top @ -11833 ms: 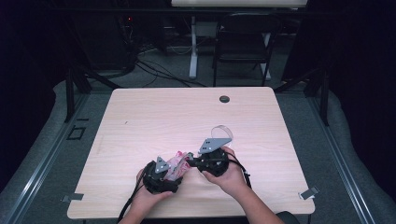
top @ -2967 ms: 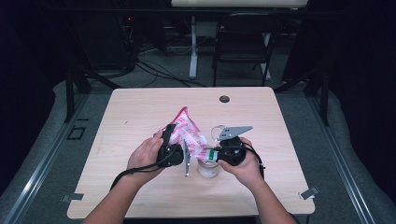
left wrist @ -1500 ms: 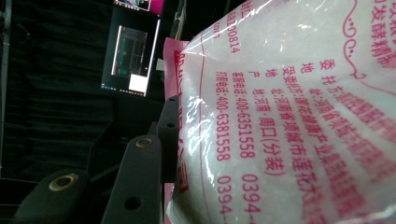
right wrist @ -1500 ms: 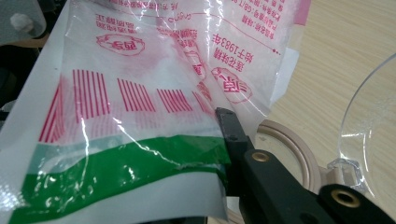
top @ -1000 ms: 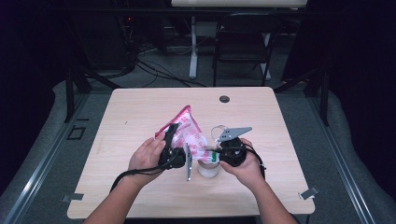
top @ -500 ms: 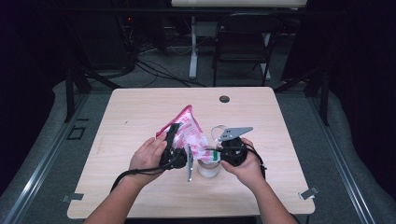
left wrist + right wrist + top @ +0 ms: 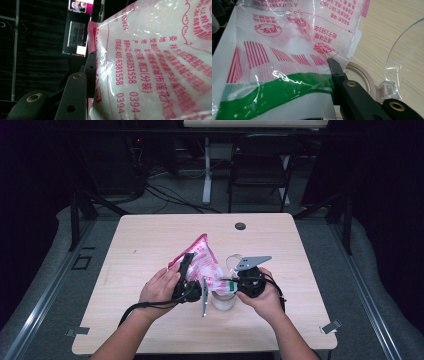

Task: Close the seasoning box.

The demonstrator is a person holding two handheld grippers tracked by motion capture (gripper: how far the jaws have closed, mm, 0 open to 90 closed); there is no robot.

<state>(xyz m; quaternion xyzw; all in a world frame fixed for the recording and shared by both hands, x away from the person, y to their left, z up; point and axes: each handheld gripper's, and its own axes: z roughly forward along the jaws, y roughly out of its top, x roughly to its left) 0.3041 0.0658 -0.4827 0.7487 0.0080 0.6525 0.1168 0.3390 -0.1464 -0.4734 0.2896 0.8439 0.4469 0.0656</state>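
While both my grippers, left point(image 7: 186, 265) and right point(image 7: 226, 286), stay clamped on the soft, slippery sugar bag point(image 7: 202, 262), I grip its edges over the jar point(image 7: 223, 301).

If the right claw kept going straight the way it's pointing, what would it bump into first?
The right claw is already pinching the bag, so the bag comes first. Just past it sits the round rim of the clear container on the table, though depth is hard to judge.

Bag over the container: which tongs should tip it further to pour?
Left. The left tongs clamp the raised body of the bag, so they likely control the tilt. The right tongs pinch its low end at the container, steering the mouth.
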